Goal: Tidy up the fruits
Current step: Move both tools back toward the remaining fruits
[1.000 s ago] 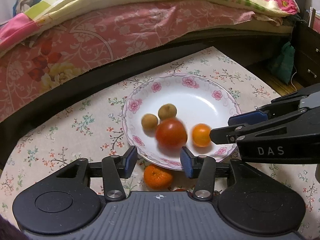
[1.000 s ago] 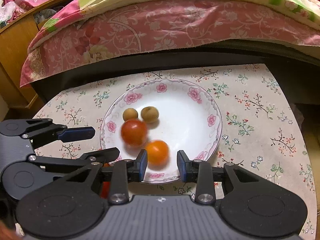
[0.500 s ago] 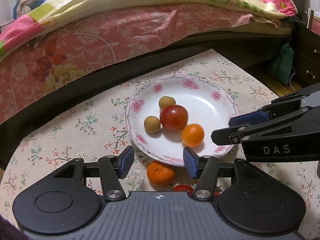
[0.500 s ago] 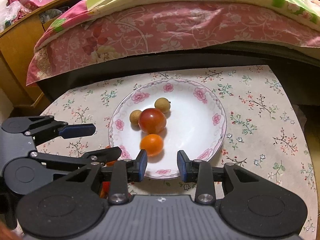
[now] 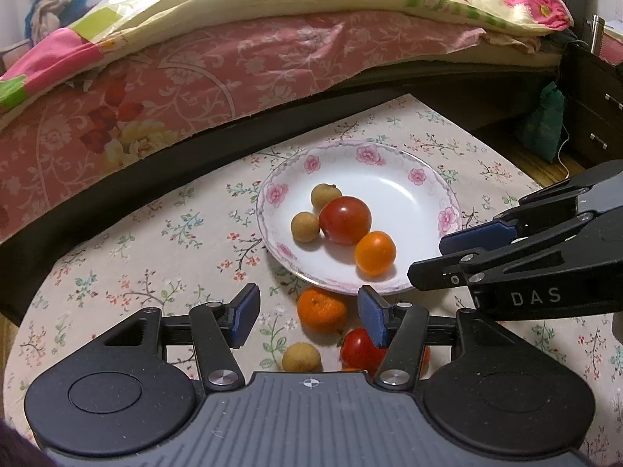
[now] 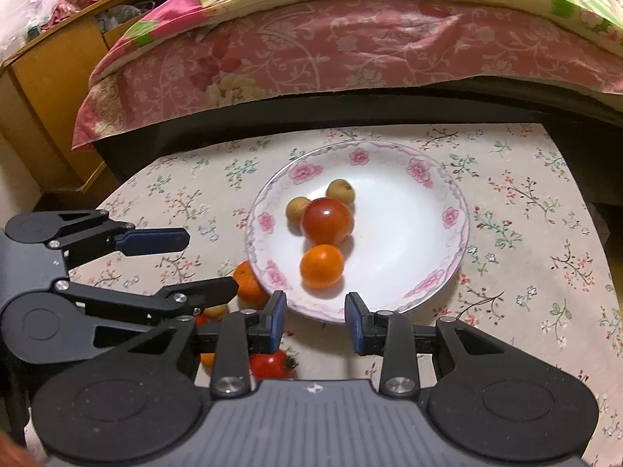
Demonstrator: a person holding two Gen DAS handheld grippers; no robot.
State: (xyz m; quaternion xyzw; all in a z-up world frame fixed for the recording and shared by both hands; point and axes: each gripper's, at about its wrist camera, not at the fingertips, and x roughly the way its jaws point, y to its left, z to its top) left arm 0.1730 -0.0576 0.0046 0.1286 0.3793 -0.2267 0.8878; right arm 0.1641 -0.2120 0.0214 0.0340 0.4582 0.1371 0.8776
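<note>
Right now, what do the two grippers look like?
Both are alike. The left gripper and the right gripper have black linkage arms with silver screws, blue pads on the fingers, and a grey ribbed body with two round black discs. The right one bears white letters "DAS" on its side.

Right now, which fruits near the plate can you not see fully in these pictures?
- Red tomato, left wrist view: partly behind the left gripper finger.
- Orange fruit, right wrist view: mostly behind gripper bodies; kind unclear.
- Small brown fruit, right wrist view: half covered by the left gripper's finger.
</note>
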